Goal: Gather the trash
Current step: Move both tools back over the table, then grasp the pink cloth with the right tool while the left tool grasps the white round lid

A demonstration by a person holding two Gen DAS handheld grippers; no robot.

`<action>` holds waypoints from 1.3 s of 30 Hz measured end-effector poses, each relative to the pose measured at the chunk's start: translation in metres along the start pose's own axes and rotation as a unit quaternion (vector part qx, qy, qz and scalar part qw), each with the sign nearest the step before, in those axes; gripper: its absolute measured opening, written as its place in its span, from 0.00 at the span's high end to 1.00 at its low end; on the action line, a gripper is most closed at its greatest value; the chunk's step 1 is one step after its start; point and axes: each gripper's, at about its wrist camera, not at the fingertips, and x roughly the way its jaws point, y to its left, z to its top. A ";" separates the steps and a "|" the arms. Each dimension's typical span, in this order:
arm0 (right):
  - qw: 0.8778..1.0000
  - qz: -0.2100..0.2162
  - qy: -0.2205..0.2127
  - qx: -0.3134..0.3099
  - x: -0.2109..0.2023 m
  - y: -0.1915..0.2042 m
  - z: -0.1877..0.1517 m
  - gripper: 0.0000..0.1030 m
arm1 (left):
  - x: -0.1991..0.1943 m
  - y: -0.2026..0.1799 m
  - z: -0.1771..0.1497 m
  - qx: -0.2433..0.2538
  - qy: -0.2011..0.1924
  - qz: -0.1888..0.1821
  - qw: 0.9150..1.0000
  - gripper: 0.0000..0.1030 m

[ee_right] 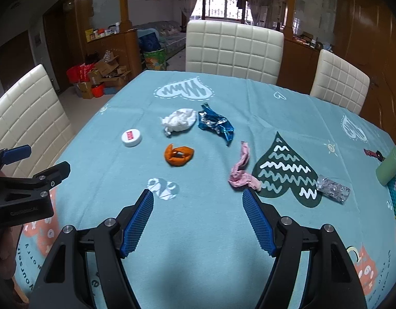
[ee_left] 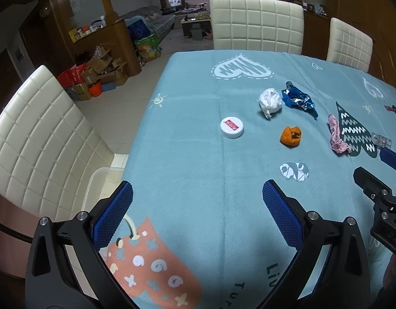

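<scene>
Trash lies scattered on the blue patterned tablecloth [ee_left: 192,97] [ee_right: 280,113]: a white crumpled tissue [ee_left: 270,100] [ee_right: 180,121], a blue foil wrapper [ee_left: 298,99] [ee_right: 216,125], an orange peel [ee_left: 290,137] [ee_right: 178,155], a round white lid [ee_left: 232,127] [ee_right: 131,138], a pink wrapper [ee_left: 337,136] [ee_right: 241,170] and a clear plastic piece [ee_left: 381,140] [ee_right: 333,189]. My left gripper [ee_left: 198,188] [ee_right: 40,161] hovers open near the table's front left. My right gripper [ee_right: 197,195] [ee_left: 376,167] is open too, its right fingertip close to the pink wrapper. Neither holds anything.
White quilted chairs stand at the far side [ee_left: 257,23] [ee_right: 234,51], the far right [ee_left: 350,43] and the left [ee_left: 38,128]. A clear plastic bin [ee_left: 95,182] sits on the floor by the table's left edge. A green cup [ee_right: 390,167] stands at the right edge.
</scene>
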 end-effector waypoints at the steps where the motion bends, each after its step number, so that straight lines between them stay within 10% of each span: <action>1: 1.000 -0.001 0.002 0.002 0.003 -0.003 0.000 0.32 | 0.004 -0.004 0.003 0.003 0.002 -0.001 1.000 0.04; 21: 0.994 -0.055 0.059 0.076 0.112 -0.061 0.015 0.32 | 0.124 -0.040 0.059 0.054 0.035 -0.001 0.998 0.04; 27: 0.993 -0.051 0.062 0.084 0.126 -0.067 0.016 0.62 | 0.151 -0.039 0.065 0.045 0.047 -0.014 0.998 0.04; 30: 0.994 -0.040 0.058 0.078 0.127 -0.064 0.019 0.74 | 0.154 -0.035 0.067 0.034 0.046 -0.045 0.997 0.14; 33: 0.995 -0.034 0.059 0.072 0.127 -0.059 0.019 0.79 | 0.150 -0.032 0.068 0.022 0.043 -0.081 0.996 0.60; 39: 0.995 -0.027 0.065 0.065 0.120 -0.050 0.018 0.80 | 0.140 -0.035 0.064 0.031 0.039 -0.093 0.994 0.60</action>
